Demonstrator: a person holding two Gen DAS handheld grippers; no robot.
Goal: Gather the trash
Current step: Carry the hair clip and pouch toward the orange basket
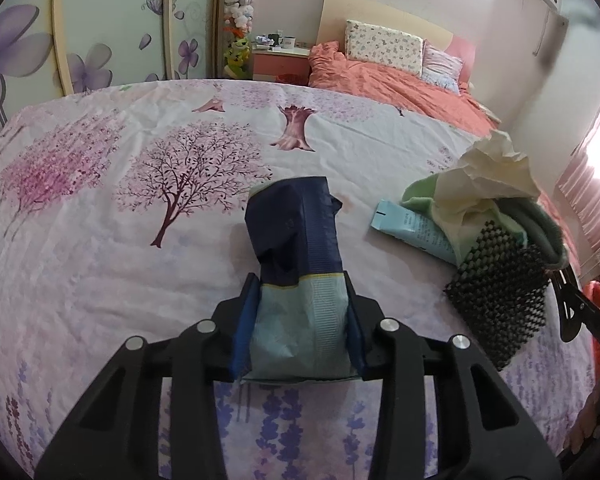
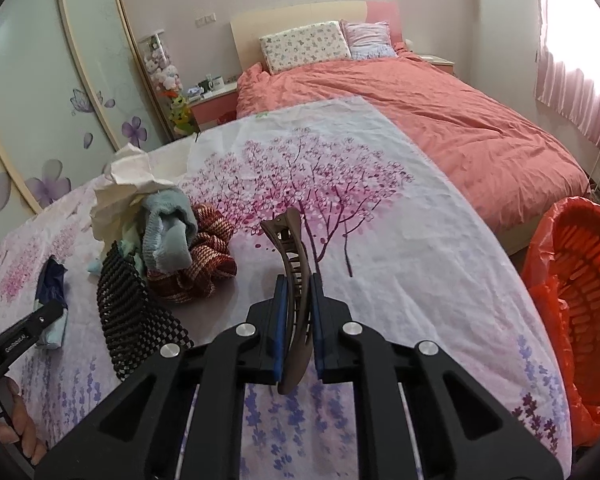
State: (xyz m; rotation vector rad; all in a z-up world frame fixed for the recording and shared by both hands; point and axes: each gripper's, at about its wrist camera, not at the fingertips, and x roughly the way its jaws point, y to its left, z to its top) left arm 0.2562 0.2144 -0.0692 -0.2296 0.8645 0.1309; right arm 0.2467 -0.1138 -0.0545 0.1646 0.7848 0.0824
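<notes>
While both hands sit low over the flowered sheet [image 2: 400, 240], my left gripper [image 1: 300, 320] is clamped on a crumpled blue wrapper [image 1: 296, 240], dark at the far end and pale where the pads pinch it. My right gripper [image 2: 298, 320] is closed on a brown hair claw [image 2: 294, 276], held edge-on, its curved tail sticking out beyond the tips.

Bin: an orange basket lined with a red bag [image 2: 580, 300], off the sheet's right edge, near the right gripper, well apart from the left.

Pile remaining beside the wrapper: tissue wad [image 1: 496, 172], pale tube [image 1: 416, 232], black mesh mat [image 1: 500, 296], green cloth [image 1: 424, 192]; the right view adds a grey-blue sock [image 2: 172, 232] and red knit cloth [image 2: 204, 256].

Risks, as I judge them:
- The claw is narrow, hard and curved; it may pivot or slip between the pads on the swing to the bin.
- The wrapper is limp; its free end could snag the mat or tube.
- The claw may not be trash at all; binning it could be a sorting error.
- Loose bag folds could deflect a drop.
</notes>
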